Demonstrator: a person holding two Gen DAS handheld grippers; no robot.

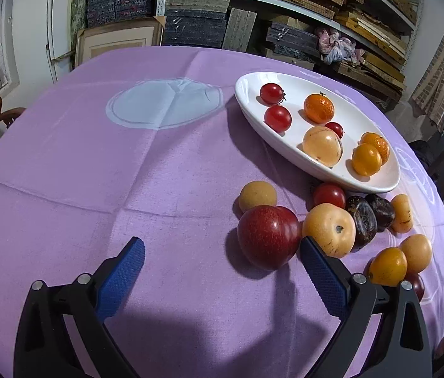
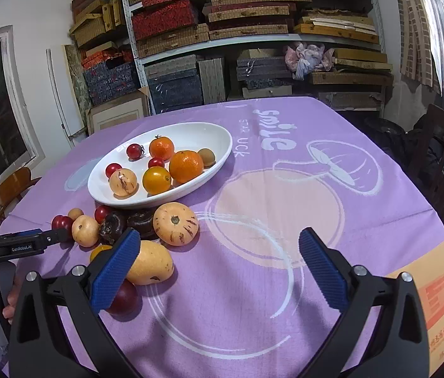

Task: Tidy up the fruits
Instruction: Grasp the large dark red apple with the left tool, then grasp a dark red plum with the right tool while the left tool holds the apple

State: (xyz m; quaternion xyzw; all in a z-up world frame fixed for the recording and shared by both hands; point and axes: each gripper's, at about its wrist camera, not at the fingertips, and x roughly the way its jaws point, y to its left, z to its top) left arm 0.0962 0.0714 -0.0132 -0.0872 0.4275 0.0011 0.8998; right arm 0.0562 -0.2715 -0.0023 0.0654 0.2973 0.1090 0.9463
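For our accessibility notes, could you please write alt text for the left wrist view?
The open left gripper hovers over a purple tablecloth, with a large red plum just ahead. Beyond lies a white oval dish holding small red, orange and yellow fruits, with more fruit loose beside it.

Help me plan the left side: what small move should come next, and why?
Probably ease the open left hand-held gripper forward and right around the red plum. The plum lies on the cloth outside the white dish, just off the right finger.

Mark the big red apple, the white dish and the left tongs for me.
big red apple (image 1: pixel 268 237), left wrist view, front skin.
white dish (image 1: pixel 288 154), left wrist view, near rim.
left tongs (image 1: pixel 222 266), left wrist view, gap between tips.
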